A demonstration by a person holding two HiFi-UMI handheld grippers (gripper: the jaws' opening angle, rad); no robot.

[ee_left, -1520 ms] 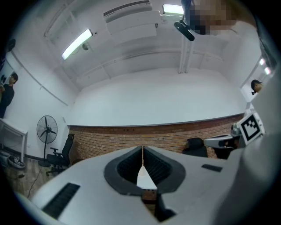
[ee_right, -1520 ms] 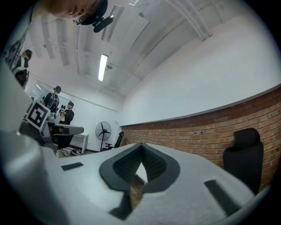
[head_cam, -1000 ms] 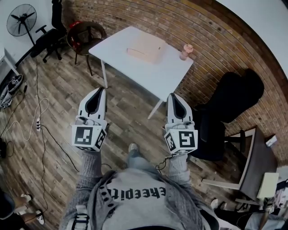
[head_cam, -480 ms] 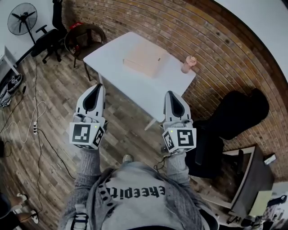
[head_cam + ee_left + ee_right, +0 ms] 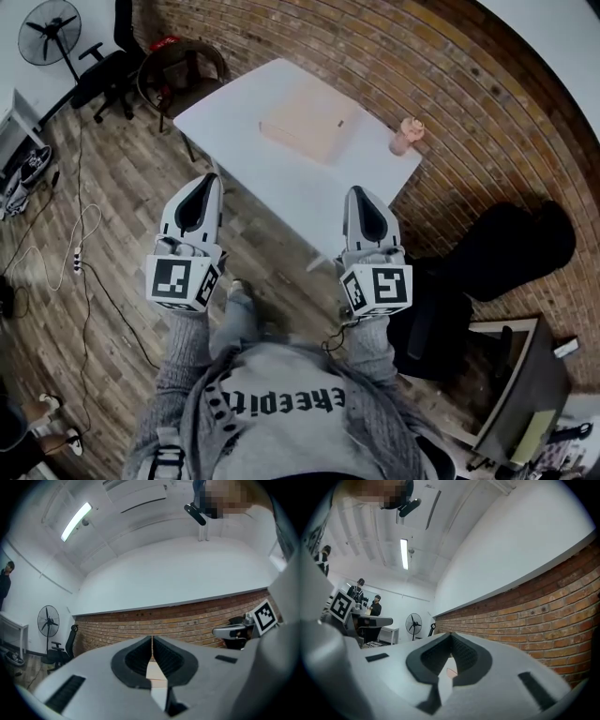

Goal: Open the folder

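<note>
The left claw (image 5: 208, 183) and the right claw (image 5: 356, 193) are both closed with nothing between their jaws, held side by side at the near edge of the white desk (image 5: 281, 183). The folder (image 5: 307, 127) (pale pink, shut) lies flat around the desk's middle, well apart from both claws. A small pink object (image 5: 406, 137) stands near the desk's right corner.

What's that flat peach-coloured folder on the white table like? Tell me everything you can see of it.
The folder is a flat rectangle, pale peach all over, and looks like card or plastic. It seems closed and lies flat, turned at a slant to the table's edges. It sits on the far half of the white table, towards the brick wall. A small pink object stands apart from it near the table's corner. Only the table touches it: the left gripper and right gripper are short of it.
</note>
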